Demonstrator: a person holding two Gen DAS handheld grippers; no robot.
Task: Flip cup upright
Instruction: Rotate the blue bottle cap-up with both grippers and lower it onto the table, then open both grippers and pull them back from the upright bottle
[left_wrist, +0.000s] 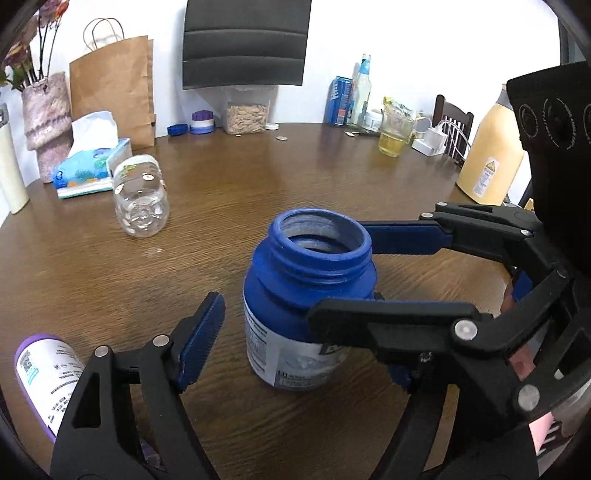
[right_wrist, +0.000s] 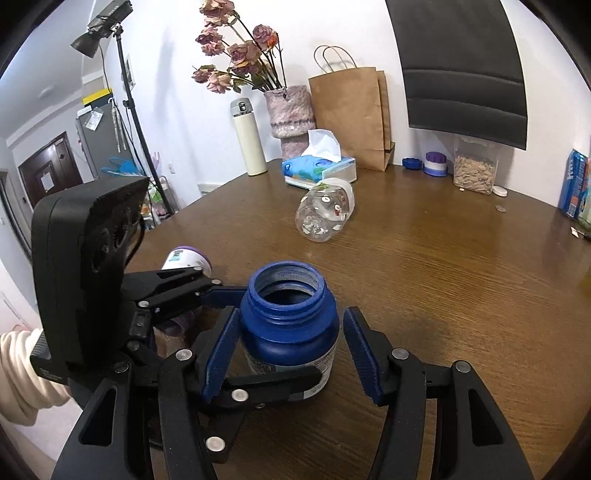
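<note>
The cup is a blue jar (left_wrist: 280, 288) with a white label. It stands upright on the brown table (left_wrist: 295, 166), its open mouth facing up. My left gripper (left_wrist: 306, 332) is open, one finger on each side of the jar, with a gap showing at the left pad (left_wrist: 201, 339). From the right, my right gripper (left_wrist: 340, 277) reaches in across it, also open around the jar. In the right wrist view the jar (right_wrist: 288, 332) sits between the right gripper's (right_wrist: 291, 314) pads, clear of the right one (right_wrist: 362, 358). The left gripper (right_wrist: 277, 336) crosses in from the left.
A clear plastic jar (left_wrist: 142, 199) lies on its side further back, in front of a tissue box (left_wrist: 92, 170). A purple-capped bottle (left_wrist: 44, 373) lies at the near left. A vase, paper bag, snack jar, cans, a glass (left_wrist: 395, 133) and a yellow jug (left_wrist: 491, 158) ring the far edge.
</note>
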